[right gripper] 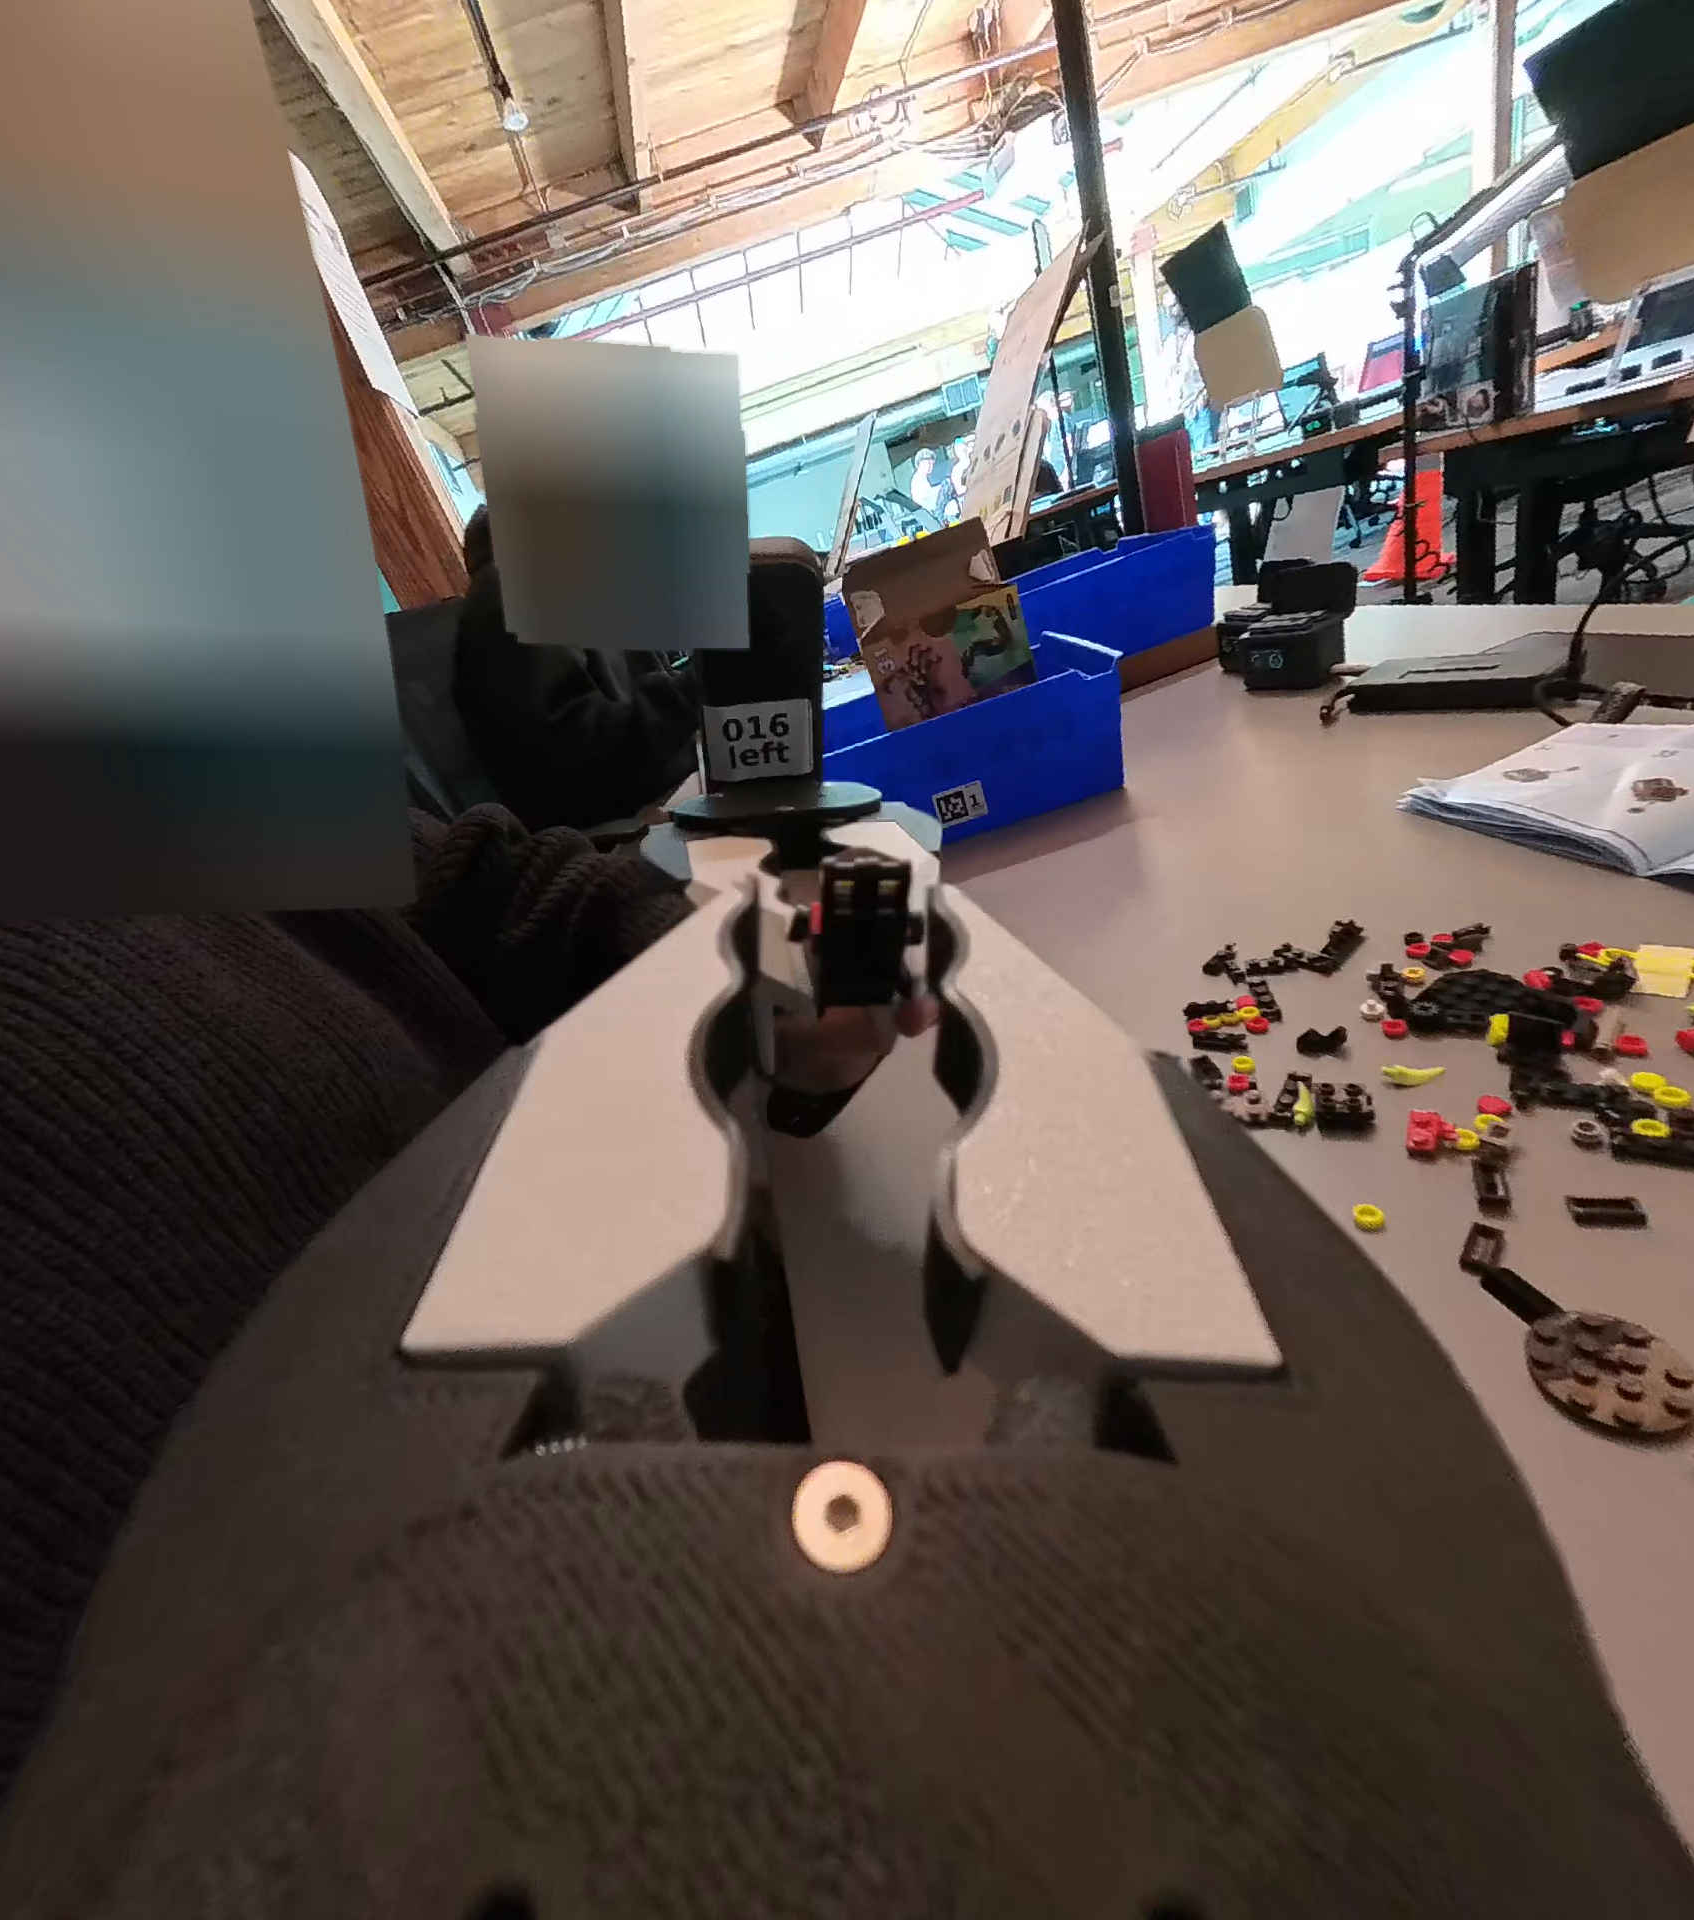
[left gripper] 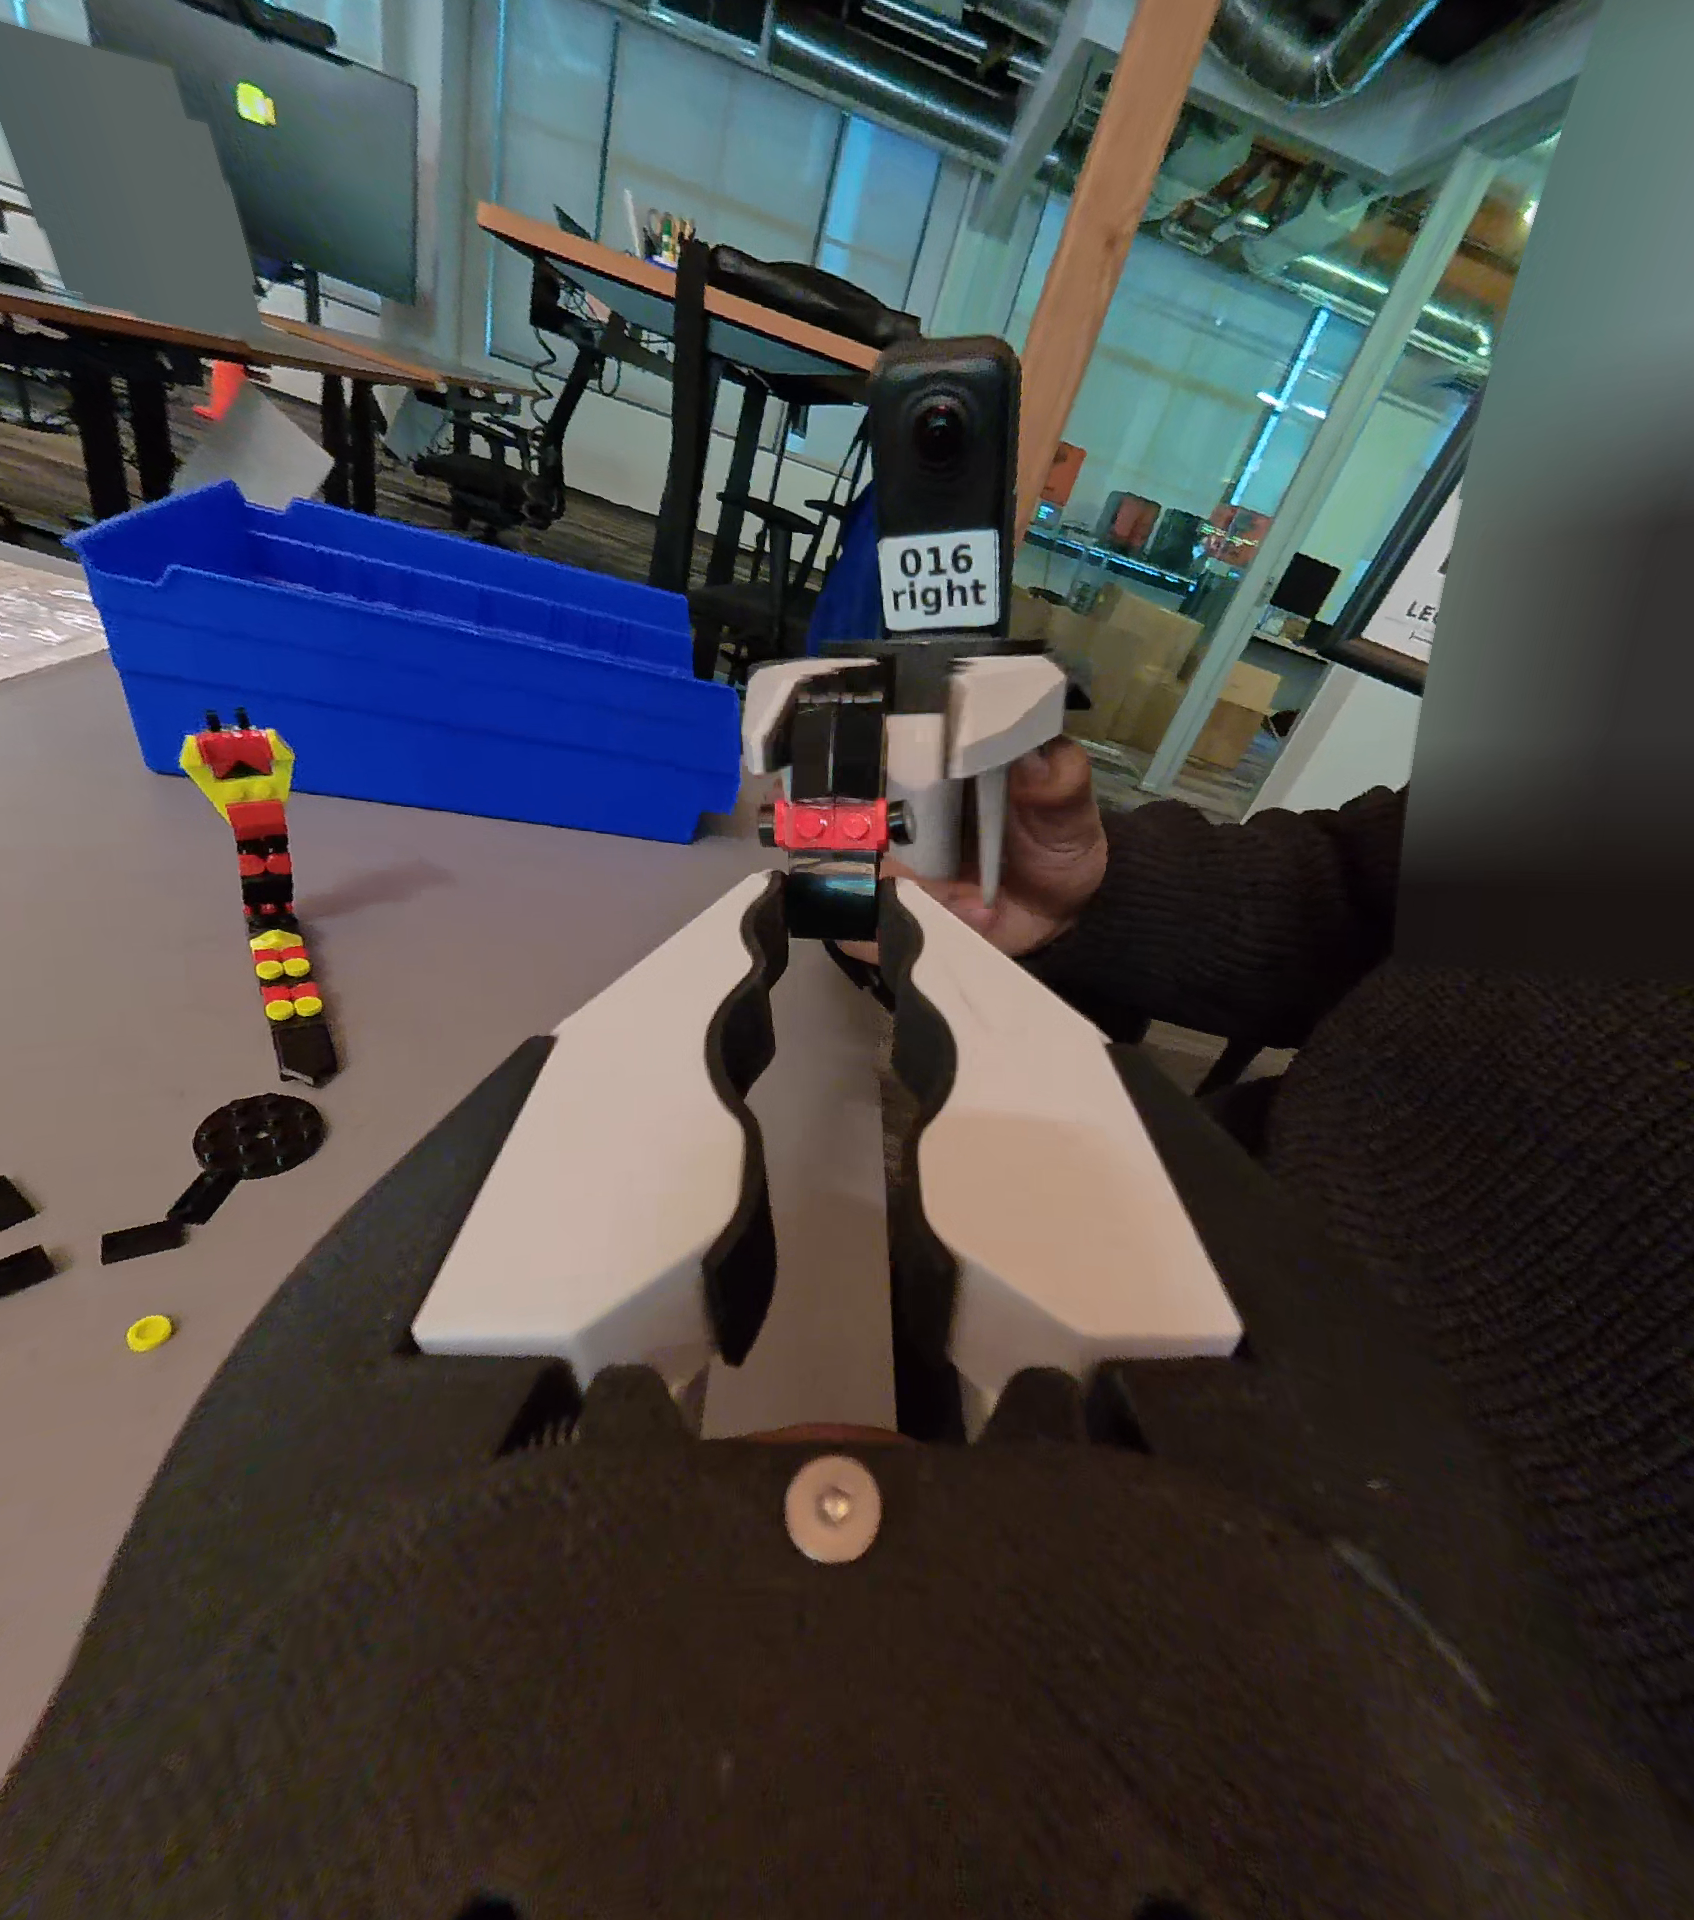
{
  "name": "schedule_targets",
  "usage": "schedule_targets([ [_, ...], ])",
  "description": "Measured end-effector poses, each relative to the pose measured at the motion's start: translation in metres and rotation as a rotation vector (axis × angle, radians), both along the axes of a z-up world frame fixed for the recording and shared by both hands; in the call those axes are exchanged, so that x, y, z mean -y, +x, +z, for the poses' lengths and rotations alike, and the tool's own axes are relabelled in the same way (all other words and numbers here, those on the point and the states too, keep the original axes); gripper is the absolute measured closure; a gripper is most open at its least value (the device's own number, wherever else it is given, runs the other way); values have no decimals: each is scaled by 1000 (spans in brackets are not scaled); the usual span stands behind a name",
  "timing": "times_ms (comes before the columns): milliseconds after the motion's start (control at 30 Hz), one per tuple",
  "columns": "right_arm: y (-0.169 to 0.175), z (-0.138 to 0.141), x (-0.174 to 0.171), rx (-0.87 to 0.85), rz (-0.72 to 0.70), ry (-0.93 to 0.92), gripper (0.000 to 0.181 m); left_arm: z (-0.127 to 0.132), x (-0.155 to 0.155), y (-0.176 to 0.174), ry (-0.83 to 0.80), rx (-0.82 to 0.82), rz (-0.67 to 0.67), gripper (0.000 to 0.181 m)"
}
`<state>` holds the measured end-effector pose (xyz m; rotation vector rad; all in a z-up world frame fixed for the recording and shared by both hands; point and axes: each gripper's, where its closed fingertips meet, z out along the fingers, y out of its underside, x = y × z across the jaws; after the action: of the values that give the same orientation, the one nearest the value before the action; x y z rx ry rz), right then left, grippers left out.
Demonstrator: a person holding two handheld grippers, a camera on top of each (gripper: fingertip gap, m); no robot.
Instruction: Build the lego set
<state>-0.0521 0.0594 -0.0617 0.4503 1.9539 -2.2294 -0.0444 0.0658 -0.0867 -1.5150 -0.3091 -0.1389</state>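
From my left wrist view, my left gripper [left gripper: 827,914] has white, wedge-shaped fingers [left gripper: 656,1091] lined with wavy black pads, and its tips close on the glossy black lower end of a small brick assembly [left gripper: 830,831]. The assembly is black with a red two-stud band across its middle. My right gripper [left gripper: 838,769] faces me and clamps the same assembly from above, its own black pads pressed together on it. A hand [left gripper: 1051,852] in a dark knit sleeve holds that gripper. To the left on the smooth grey table [left gripper: 469,935] stands one snake-like model [left gripper: 266,894] in red, yellow and black, upright and leaning slightly. Near its foot lies one round black studded plate [left gripper: 258,1135]. Behind stands one blue ribbed plastic bin [left gripper: 407,655].

From my right wrist view, the right gripper [right gripper: 848,935] holds the assembly [right gripper: 858,940] between its tips, well above the table, and the left gripper [right gripper: 801,842] meets it from the far side. The right gripper's pads sit just beside the assembly's sides. To the right, well apart, loose bricks [right gripper: 1508,1049] in black, red and yellow lie scattered on the table [right gripper: 1238,831], too many and too small to count. One round studded plate [right gripper: 1612,1377] lies nearer. An open booklet [right gripper: 1632,810] lies beyond the bricks.
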Motion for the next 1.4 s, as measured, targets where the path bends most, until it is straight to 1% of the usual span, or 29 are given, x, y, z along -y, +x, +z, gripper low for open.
schedule_targets([
  [33,1,2,0,4,4,-10,144,1,1,-1,4,-2,6,167],
  [67,1,2,1,7,7,-15,140,2,1,-2,8,-4,12,167],
  [233,2,-3,6,-18,-11,26,136,6,1,0,26,-15,17,167],
  [367,5,-2,9,-52,-20,38,144,8,0,4,29,-28,16,167],
  [433,6,-2,10,-75,-26,53,154,9,-1,6,32,-30,11,167],
  [467,7,-2,10,-89,-28,58,155,9,-2,7,33,-29,9,167],
  [833,11,-1,12,-159,-38,89,157,11,-2,11,40,-40,-8,167],
  [1067,12,-1,11,-174,-37,100,157,11,-2,12,34,-55,-7,167],
  [1200,13,-3,10,-192,-31,108,157,8,-4,13,4,-114,17,166],
  [1300,12,-4,9,-175,-35,105,157,6,-5,12,-21,-158,48,166],
  [1400,10,-7,9,-151,-47,113,157,4,-5,9,-38,-168,63,166],
])
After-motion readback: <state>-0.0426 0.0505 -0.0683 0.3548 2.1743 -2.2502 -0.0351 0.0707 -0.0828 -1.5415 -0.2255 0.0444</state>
